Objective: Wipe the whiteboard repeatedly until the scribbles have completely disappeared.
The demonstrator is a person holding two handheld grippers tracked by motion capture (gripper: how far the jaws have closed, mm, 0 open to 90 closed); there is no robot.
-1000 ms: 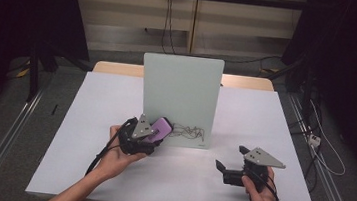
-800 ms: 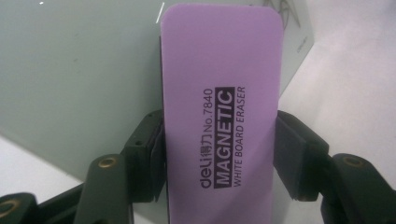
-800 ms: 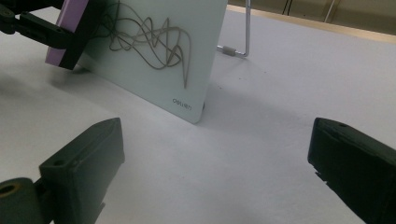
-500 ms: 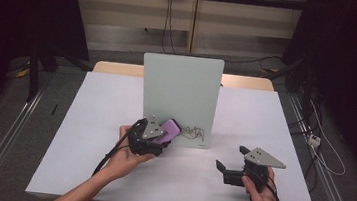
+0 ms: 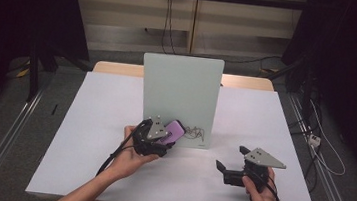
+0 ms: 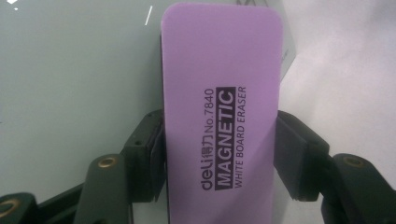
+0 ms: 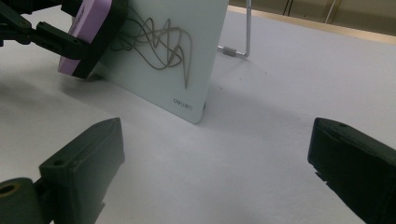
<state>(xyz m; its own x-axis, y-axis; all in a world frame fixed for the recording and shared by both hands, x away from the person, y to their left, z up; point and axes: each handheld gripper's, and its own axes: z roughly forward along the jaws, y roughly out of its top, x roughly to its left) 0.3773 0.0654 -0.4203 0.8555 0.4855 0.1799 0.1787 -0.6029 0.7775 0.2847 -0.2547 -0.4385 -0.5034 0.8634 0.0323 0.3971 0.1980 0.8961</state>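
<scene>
As left gripper point(image 5: 166, 138) has carried pinched purple rectangular foam eraser point(image 5: 173, 131) rightward to scribble point(image 5: 195, 132) on upright pale-green glass board point(image 5: 180, 88) at frame centre, wiping seems imminent; right gripper point(image 5: 233, 162) idle lower right, jaws spread.

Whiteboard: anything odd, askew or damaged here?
Nothing looks damaged. The whiteboard stands upright on its stand, with a dark scribble near its lower edge. The left gripper holds the purple eraser against it; the right gripper rests open.

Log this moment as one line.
left gripper: shut on eraser | eraser against whiteboard | scribble unerased | right gripper: open
</scene>
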